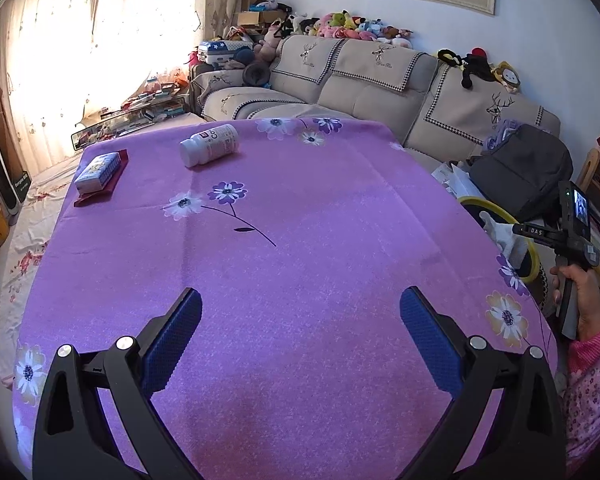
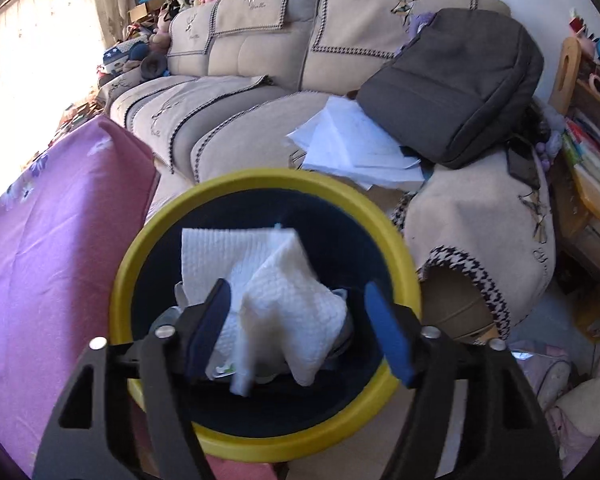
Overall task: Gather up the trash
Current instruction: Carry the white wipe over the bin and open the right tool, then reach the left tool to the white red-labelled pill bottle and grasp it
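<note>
We see the white tissue [image 2: 288,312] between our right gripper [image 2: 300,328] jaws, released wide above the yellow-rimmed bin [image 2: 148,240].

1 pill bottle [image 1: 210,145], 1 small box [image 1: 98,168], 1 yellow-rimmed bin [image 2: 265,316], 1 tissue [image 2: 278,280], 1 backpack [image 2: 456,80].

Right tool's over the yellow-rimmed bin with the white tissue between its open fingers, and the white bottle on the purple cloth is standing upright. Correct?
Not quite. The white bottle lies on its side on the purple cloth, as the left wrist view shows. The rest holds: the right tool is open over the yellow-rimmed bin with the white tissue between its fingers.
</note>
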`<state>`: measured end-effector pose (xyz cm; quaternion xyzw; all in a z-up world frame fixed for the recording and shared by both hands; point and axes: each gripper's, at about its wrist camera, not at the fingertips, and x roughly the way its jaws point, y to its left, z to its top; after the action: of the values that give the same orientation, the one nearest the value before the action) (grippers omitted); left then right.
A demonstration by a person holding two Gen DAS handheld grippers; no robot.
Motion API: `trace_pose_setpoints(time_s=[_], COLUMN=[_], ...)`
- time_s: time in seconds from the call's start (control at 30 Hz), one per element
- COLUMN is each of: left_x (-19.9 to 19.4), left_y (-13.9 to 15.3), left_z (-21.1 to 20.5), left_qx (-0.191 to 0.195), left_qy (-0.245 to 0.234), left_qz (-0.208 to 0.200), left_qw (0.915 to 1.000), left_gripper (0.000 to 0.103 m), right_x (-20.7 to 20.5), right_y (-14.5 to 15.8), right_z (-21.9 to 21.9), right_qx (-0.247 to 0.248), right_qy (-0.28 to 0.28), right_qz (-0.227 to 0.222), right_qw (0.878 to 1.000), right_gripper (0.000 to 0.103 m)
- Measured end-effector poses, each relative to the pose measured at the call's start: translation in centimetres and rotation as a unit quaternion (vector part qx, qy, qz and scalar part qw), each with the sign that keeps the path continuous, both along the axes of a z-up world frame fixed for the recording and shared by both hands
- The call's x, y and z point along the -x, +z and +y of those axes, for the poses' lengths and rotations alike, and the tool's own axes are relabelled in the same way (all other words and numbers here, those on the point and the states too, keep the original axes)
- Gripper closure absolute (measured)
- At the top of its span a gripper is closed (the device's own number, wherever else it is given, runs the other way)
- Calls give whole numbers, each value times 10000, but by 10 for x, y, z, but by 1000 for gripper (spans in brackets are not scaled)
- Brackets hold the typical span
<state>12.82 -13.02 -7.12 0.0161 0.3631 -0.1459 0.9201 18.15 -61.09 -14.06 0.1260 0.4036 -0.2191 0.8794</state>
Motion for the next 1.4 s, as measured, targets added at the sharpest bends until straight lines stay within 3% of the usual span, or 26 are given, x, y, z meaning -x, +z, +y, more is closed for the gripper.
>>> trace_pose_setpoints(time_s=[0.2,0.43,0.63,0.87,0.93,1.17,1.3,1.4], left_x=[1,-9,-75,-184,-219,-308,-327,-329], left_y=[4,20,30,21,14,-15,-23,-32], left_z=[1,15,36,56,60,66,54,43], left_qx=[85,125,-23,-65,-190,72,-8,-177], left_qy=[-78,-292,-646,-733,-572,27,611,1278], left_qz=[64,20,-62,36,118,637,790,997], left_qw=[9999,9995,9979,9973,9981,9979,9950,9866], left_gripper=[5,5,5,5,5,5,5,5], right_x=[27,55,57,40,35,15,6,1], right_y=[22,48,58,71,71,66,61,55], right_z=[12,54,81,105,109,113,110,109], right_qx=[-4,-75,-243,-175,-192,-221,-269,-320], right_qy=[-73,389,706,935,941,981,996,1057], right_qz=[-398,-823,-974,-1001,-986,-811,-756,-693], right_qw=[9992,9958,9924,9904,9905,9916,9918,9915], right_gripper=[29,24,24,24,24,24,24,24])
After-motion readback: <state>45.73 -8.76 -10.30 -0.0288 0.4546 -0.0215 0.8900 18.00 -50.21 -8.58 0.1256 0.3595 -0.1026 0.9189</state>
